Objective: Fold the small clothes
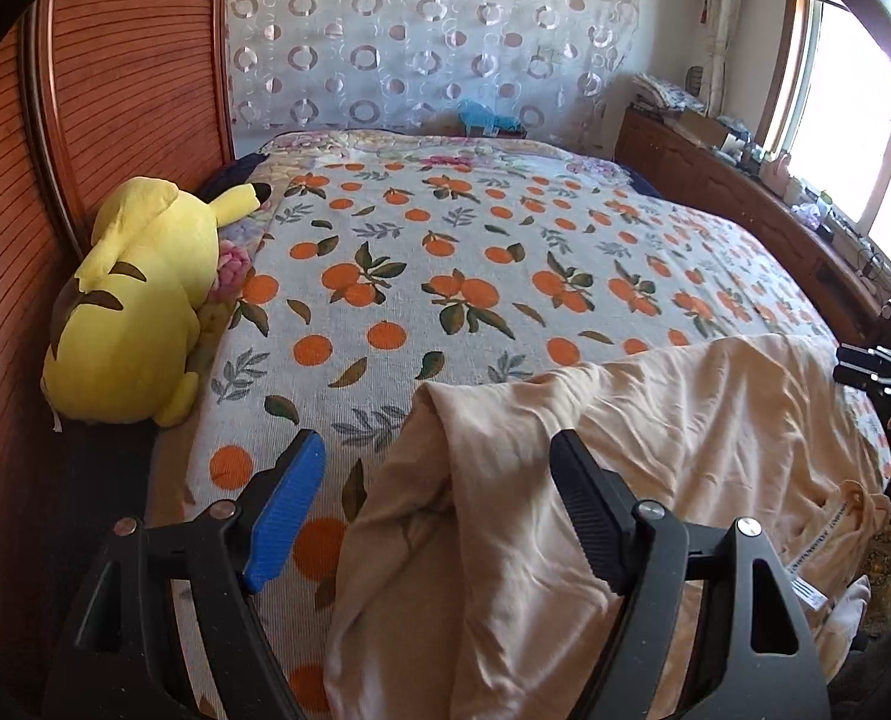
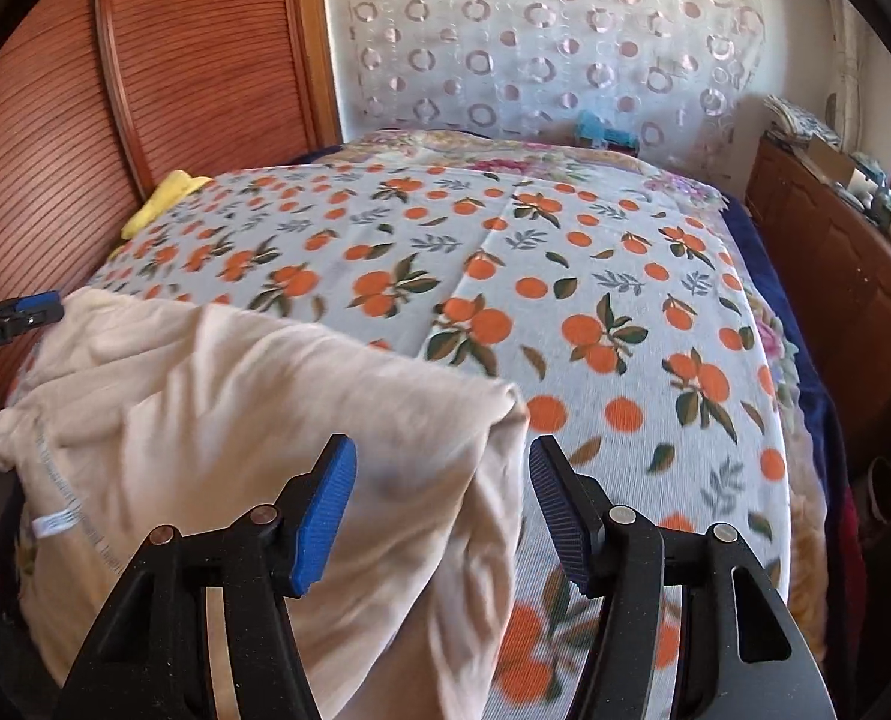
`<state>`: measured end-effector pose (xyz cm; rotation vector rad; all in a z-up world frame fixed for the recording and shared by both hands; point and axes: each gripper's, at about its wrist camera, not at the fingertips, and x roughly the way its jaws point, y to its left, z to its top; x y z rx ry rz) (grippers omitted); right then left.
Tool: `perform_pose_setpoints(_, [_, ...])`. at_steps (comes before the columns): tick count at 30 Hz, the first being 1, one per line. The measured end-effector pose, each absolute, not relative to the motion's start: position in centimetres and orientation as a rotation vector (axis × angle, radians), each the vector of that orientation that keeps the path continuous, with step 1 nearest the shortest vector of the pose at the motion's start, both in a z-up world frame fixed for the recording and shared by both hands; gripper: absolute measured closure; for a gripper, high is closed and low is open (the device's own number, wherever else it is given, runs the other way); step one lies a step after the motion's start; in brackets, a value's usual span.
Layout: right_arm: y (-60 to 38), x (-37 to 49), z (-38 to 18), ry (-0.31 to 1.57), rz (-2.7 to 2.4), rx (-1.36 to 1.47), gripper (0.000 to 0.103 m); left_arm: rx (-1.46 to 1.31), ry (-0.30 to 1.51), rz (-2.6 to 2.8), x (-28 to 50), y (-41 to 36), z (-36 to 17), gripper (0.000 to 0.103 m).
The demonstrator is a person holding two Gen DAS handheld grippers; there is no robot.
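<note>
A cream garment [image 1: 595, 498] lies folded over on the orange-print bedspread [image 1: 445, 276] at the near edge of the bed. My left gripper [image 1: 439, 450] is open, its jaws wide apart astride the garment's left folded edge, not gripping it. In the right wrist view the garment [image 2: 217, 420] fills the lower left, a white label at its left hem. My right gripper [image 2: 442, 456] is open over the garment's right corner. The left gripper [image 2: 19, 312] also shows at the far left of that view, and the right gripper [image 1: 877, 372] at the far right of the left wrist view.
A yellow plush toy [image 1: 139, 306] lies at the bed's left edge against the wooden headboard [image 1: 115, 72]. A wooden cabinet [image 1: 745, 192] with clutter runs along the right under the window. A curtain with circles [image 1: 433, 36] hangs behind the bed.
</note>
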<state>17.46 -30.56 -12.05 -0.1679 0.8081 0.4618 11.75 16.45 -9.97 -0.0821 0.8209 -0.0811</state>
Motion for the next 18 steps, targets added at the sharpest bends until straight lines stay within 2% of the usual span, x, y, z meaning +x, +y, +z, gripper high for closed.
perform_pose_setpoints(9, [-30.9, 20.2, -13.5, 0.863, 0.439, -0.128, 0.041, -0.066, 0.86, -0.138, 13.5, 15.6, -11.0, 0.027])
perform_pose_setpoints(12, [-30.3, 20.1, -13.8, 0.866, 0.449, -0.138, 0.041, -0.075, 0.876, -0.149, 14.1, 15.4, -11.3, 0.031])
perform_pose_setpoints(18, [-30.4, 20.7, -14.3, 0.852, 0.474, -0.141, 0.041, -0.085, 0.881, -0.157, 14.4, 15.4, -11.8, 0.049])
